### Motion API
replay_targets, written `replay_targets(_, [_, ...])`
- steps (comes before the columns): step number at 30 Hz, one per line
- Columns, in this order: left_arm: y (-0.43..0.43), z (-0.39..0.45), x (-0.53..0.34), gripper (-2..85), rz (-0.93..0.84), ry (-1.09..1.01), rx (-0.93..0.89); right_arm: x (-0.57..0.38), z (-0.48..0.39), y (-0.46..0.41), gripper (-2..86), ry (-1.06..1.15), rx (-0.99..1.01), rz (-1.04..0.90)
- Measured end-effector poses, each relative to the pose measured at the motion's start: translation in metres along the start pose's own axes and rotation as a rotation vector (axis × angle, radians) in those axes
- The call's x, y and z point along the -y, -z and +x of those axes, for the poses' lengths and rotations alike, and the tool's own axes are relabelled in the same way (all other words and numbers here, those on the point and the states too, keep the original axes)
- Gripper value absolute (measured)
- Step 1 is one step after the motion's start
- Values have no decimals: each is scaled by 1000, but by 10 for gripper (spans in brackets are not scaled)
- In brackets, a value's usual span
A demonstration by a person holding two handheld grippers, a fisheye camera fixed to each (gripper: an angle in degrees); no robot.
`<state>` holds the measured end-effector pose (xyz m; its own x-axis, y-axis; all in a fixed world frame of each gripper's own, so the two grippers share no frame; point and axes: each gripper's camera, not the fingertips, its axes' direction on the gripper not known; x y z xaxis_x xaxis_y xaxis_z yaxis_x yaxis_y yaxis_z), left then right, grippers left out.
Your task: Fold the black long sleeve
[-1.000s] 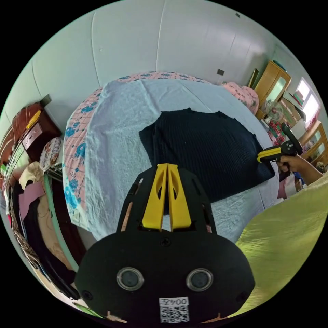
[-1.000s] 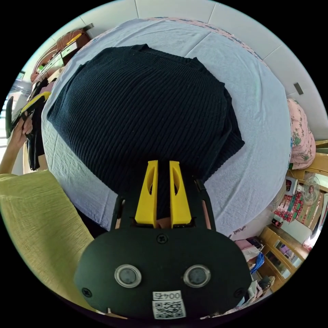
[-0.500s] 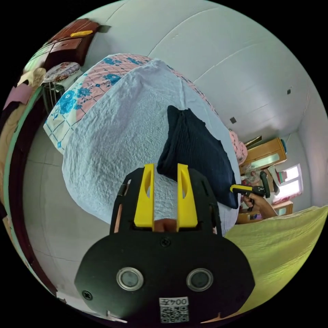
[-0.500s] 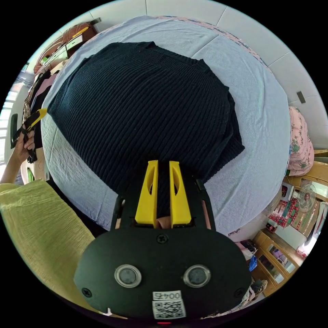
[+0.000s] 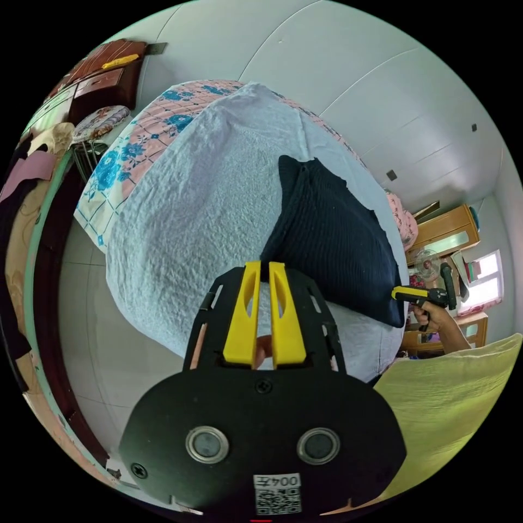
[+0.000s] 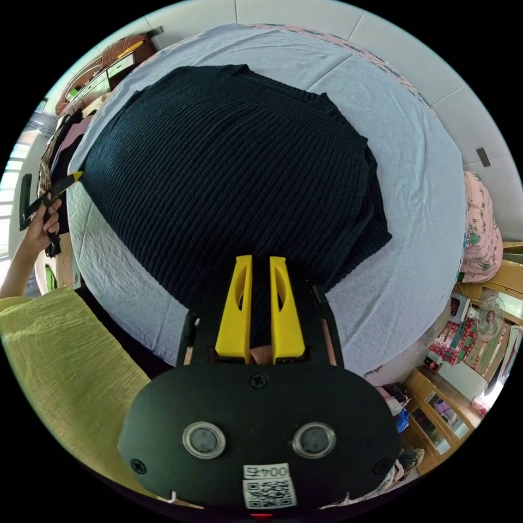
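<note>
The black long sleeve [image 5: 332, 245] is a ribbed knit lying folded into a broad flat shape on the pale blue bed sheet [image 5: 190, 190]. In the left gripper view my left gripper [image 5: 261, 267] has its yellow jaws closed on the garment's near corner. At the garment's far corner my right gripper [image 5: 397, 294] is held by a hand. In the right gripper view the black long sleeve [image 6: 229, 163] spreads across the sheet [image 6: 414, 180], and my right gripper [image 6: 260, 260] is shut on its near edge, with dark fabric between the jaws. My left gripper [image 6: 76, 175] touches the far left corner.
A pink floral cover [image 5: 141, 136] lies under the sheet. A dark wooden dresser [image 5: 103, 76] and hanging clothes [image 5: 22, 190] stand on one side, light wooden cabinets [image 5: 447, 234] and a fan [image 6: 490, 305] on the other. The person's yellow-green top [image 5: 452, 403] is close by.
My left gripper was open at the garment's corner half a second ago and has closed on it. My right gripper keeps its hold on the edge.
</note>
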<state>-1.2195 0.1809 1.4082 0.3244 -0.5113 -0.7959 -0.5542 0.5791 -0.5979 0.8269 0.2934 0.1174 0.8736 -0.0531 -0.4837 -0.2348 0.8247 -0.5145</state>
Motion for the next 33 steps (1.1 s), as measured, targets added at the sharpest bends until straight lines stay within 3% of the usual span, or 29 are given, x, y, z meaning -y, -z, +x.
replay_targets(6, [11,23,4,25,-4,-12,-71,-29,25,30,64,-23,23,40])
replay_targets(12, [29,94,16,17,27,-235,-8,-123,78,83,56,-244,104,336])
replay_targets(20, [-53,223,30,7,-120,-582,132,-294,188,78,76,-697,639,532])
replay_targets(33, [-102,306,20,5,-219,-803,263,-342,221,86,108,-714,922,532])
